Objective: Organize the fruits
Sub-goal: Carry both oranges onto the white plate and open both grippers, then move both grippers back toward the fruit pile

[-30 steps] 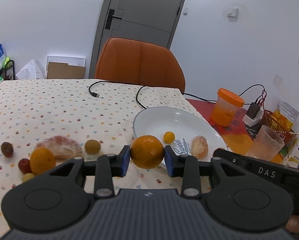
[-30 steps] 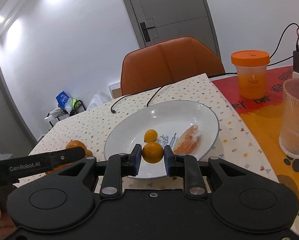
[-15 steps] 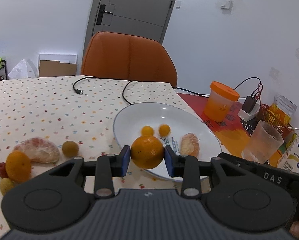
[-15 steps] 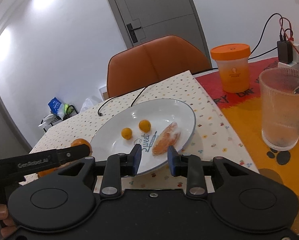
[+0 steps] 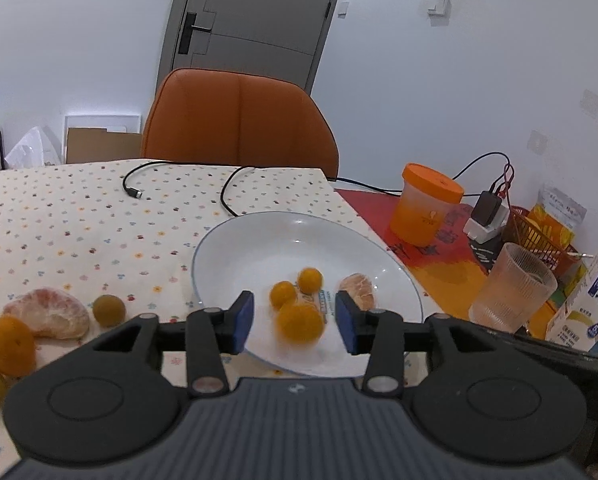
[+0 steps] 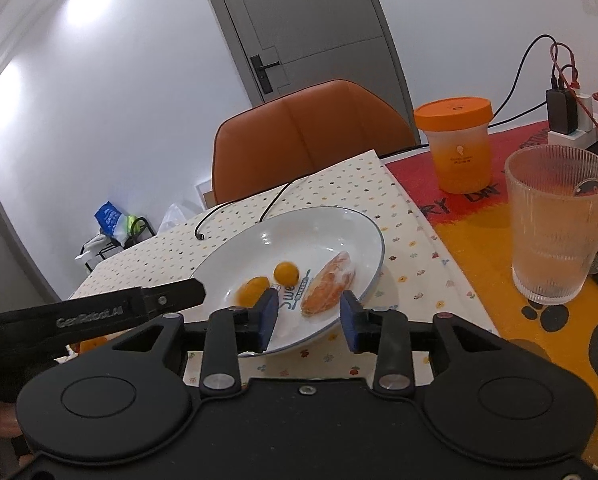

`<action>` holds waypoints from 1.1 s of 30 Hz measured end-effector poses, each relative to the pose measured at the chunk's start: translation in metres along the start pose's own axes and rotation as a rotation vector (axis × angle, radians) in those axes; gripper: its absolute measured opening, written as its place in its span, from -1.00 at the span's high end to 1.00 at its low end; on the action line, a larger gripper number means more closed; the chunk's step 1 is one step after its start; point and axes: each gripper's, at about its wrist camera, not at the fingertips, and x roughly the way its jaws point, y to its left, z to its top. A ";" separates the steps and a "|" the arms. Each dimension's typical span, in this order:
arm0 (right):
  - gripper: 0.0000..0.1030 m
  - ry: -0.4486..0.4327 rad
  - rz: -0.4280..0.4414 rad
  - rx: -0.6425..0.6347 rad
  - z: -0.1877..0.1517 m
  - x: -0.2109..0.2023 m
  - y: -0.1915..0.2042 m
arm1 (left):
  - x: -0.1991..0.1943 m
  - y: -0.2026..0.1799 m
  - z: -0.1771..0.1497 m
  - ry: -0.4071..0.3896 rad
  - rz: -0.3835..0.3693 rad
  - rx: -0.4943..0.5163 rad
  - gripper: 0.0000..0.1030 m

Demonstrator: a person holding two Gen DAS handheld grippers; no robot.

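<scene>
The left claw [image 5: 295, 322] hangs spread above the plate [image 5: 227, 248] with the blurred orange [image 5: 301, 323] loose between its pads, the right claw [image 6: 309, 316] likewise spread and empty, so next comes fetching fruit [image 5: 109, 310] from the tabletop's [image 5: 59, 216] left side.

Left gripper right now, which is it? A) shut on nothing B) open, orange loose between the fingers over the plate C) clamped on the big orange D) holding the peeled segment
B: the left gripper has its jaws spread wide, and the blurred orange sits in the gap clear of both pads, over the near side of the white plate.
</scene>
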 end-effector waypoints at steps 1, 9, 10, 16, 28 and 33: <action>0.31 0.000 0.003 0.001 0.000 0.001 0.001 | -0.002 0.002 0.000 -0.001 0.010 0.002 -0.04; 0.18 0.006 0.032 -0.008 -0.004 0.006 0.016 | -0.023 0.026 -0.003 -0.018 0.093 -0.017 -0.43; 0.16 0.008 0.036 -0.012 -0.005 0.006 0.019 | -0.025 0.029 -0.003 -0.022 0.102 -0.022 -0.45; 0.03 0.008 0.056 -0.031 -0.008 0.003 0.034 | -0.043 0.040 -0.006 -0.039 0.136 -0.027 -0.55; -0.34 0.017 0.077 -0.053 -0.015 -0.001 0.060 | -0.072 0.064 -0.018 -0.034 0.193 -0.045 -0.69; -0.61 0.018 0.065 -0.091 -0.020 0.000 0.077 | -0.085 0.079 -0.020 -0.047 0.232 -0.061 -0.80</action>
